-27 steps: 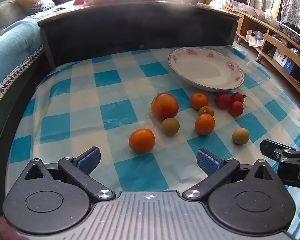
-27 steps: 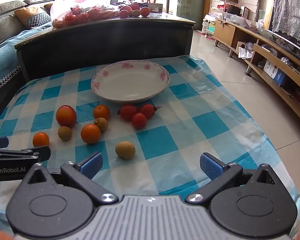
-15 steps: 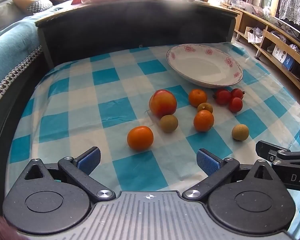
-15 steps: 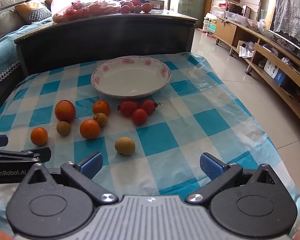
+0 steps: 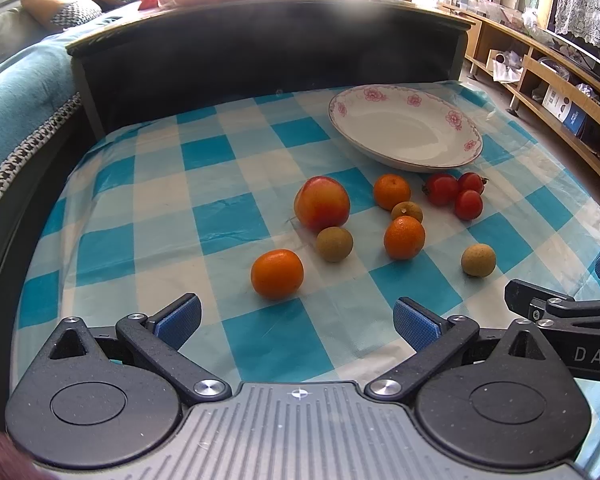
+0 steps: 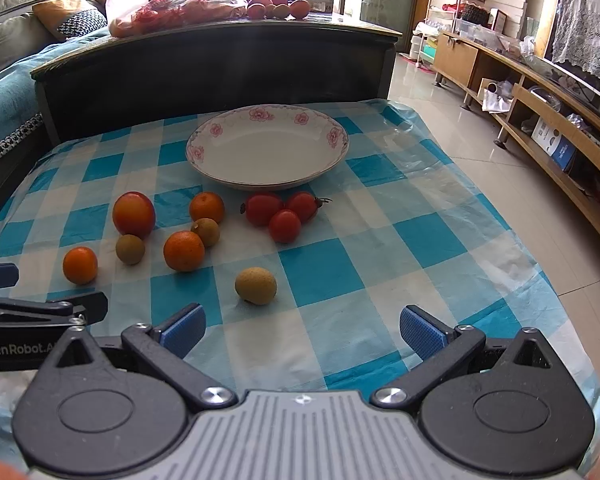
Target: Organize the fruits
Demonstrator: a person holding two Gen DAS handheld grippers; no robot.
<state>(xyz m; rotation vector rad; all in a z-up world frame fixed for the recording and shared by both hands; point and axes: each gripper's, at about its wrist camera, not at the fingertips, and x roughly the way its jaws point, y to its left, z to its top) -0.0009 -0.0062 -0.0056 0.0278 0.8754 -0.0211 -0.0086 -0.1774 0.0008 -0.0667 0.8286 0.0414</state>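
A white floral plate (image 5: 452,159) (image 6: 220,176) sits empty at the back of the blue-checked table. In front of it lie a red-orange apple (image 5: 321,203) (image 6: 133,214), three oranges, the nearest (image 5: 277,273) just ahead of my left gripper, three red tomatoes (image 5: 456,196) (image 6: 282,212) and three brown longans, one (image 6: 256,285) just ahead of my right gripper. My left gripper (image 5: 296,318) is open and empty over the front edge. My right gripper (image 6: 300,326) is open and empty beside it.
A dark wooden table edge (image 6: 220,68) stands behind the cloth, with bagged fruit (image 6: 172,4) on top. A sofa (image 5: 16,92) runs along the left. The cloth's right edge (image 6: 540,264) drops to tiled floor; wooden shelves (image 6: 540,92) stand further right.
Both grippers have moved slightly forward toward the fruit, staying open. No fruit has moved.
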